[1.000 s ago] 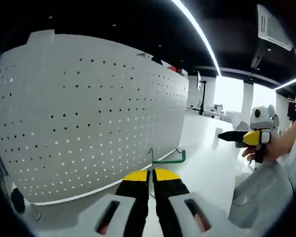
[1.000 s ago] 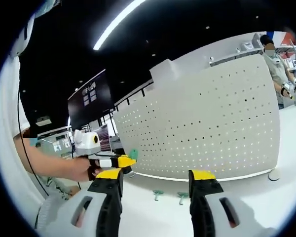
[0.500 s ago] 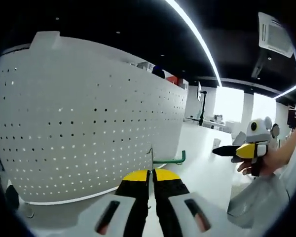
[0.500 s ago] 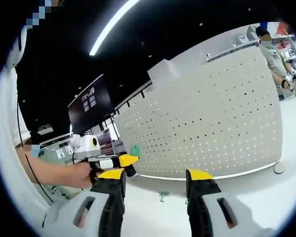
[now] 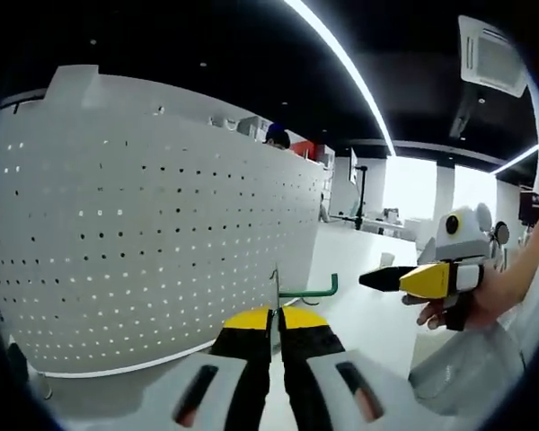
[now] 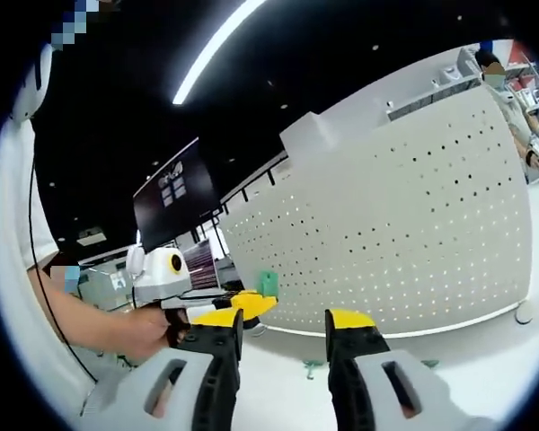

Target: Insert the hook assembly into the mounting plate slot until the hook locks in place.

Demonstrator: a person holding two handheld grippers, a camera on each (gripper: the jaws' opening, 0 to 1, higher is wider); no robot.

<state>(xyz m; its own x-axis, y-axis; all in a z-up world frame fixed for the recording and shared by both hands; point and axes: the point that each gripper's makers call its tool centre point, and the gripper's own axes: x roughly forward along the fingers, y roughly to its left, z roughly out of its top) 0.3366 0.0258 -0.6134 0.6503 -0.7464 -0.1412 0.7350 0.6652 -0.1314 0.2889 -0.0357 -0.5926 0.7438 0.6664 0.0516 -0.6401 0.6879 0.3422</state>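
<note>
Just above your left tongs point(image 5: 275, 316), which are clamped on the thin green wire hook point(image 5: 307, 289), its long arm runs toward frame right. Filling the left half stands the white perforated mounting plate point(image 5: 144, 233), so that hand is nearer. Your right tongs point(image 6: 283, 321) stand apart, holding nothing.

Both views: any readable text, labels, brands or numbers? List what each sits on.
None can be read.
Dark wall screen in the right gripper view: pale marks near its top, too small and blurred to read.
White pegboard: holes, no print that I can make out.
Green hook held in the left gripper: no marking visible.
Right gripper: yellow-tipped fingers, no lettering visible.
</note>
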